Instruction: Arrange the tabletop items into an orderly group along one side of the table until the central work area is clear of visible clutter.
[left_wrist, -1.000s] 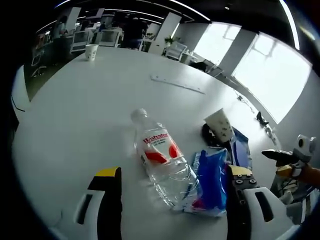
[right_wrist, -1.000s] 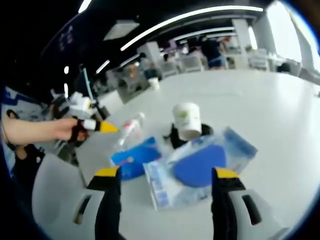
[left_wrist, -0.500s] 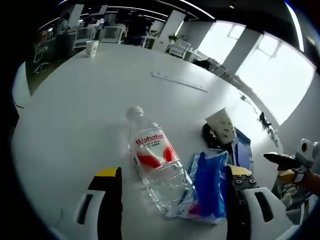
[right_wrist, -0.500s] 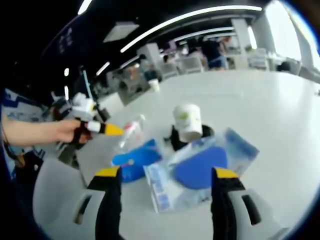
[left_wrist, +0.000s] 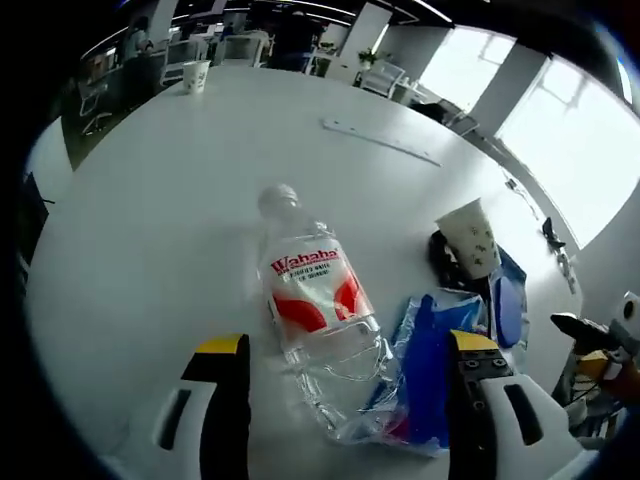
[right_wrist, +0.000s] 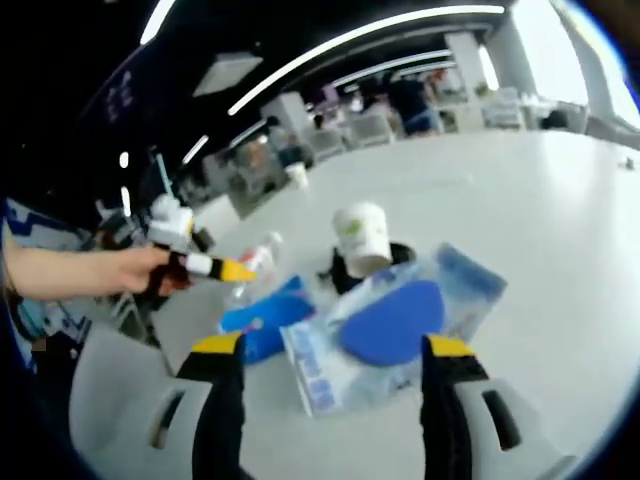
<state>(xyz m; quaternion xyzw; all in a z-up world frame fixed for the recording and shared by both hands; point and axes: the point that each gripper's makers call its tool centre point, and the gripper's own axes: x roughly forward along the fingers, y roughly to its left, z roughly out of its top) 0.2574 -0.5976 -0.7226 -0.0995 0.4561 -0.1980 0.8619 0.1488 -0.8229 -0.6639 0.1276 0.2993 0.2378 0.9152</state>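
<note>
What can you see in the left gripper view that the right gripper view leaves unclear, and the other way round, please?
The left gripper view shows the red label on the lying water bottle, a long flat strip farther across the white table, and bright windows.

The right gripper view shows the clear packet with a blue oval face on, and the hand holding the left gripper.

Both show the bottle, the blue pouch, the paper cup on a dark object, a distant cup, and each view's own open jaws.
</note>
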